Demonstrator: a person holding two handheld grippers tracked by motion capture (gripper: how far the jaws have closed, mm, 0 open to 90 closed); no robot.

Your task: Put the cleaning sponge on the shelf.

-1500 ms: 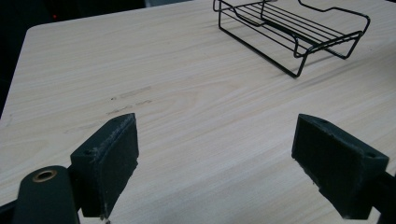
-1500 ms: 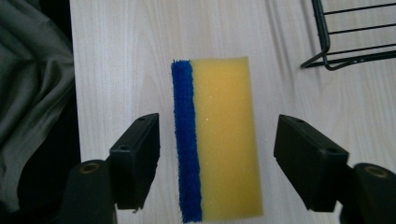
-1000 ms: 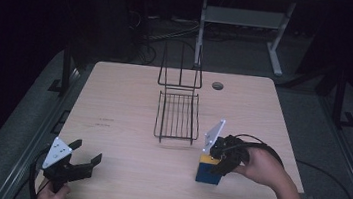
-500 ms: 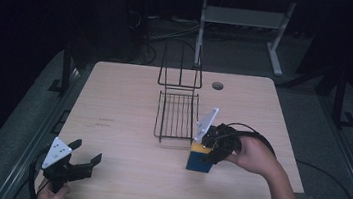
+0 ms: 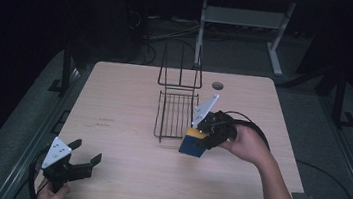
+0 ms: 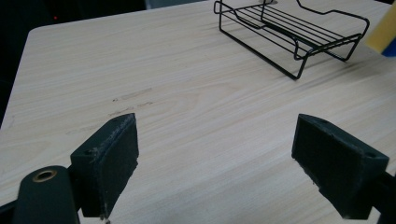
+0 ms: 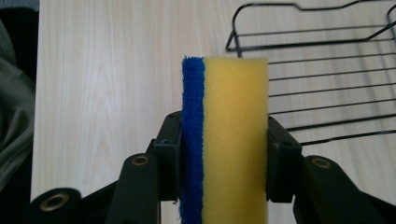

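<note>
Two fingers (image 7: 170, 154) flanking sponge (image 7: 226, 140)

High view: overhead, facing forward-down, far, whole worktop (image 5: 120, 173). Left gripper view: low, close, skims worktop. Right gripper view: close, looks down. All share wire rack (image 5: 175, 114) (image 6: 289, 32) (image 7: 327, 79), upper right in gripper views.

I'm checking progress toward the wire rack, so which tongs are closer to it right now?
Right. The right tongs, shut on the sponge, sit just beside the wire rack. The left tongs hang open near the table's front left corner, well away from it.
</note>
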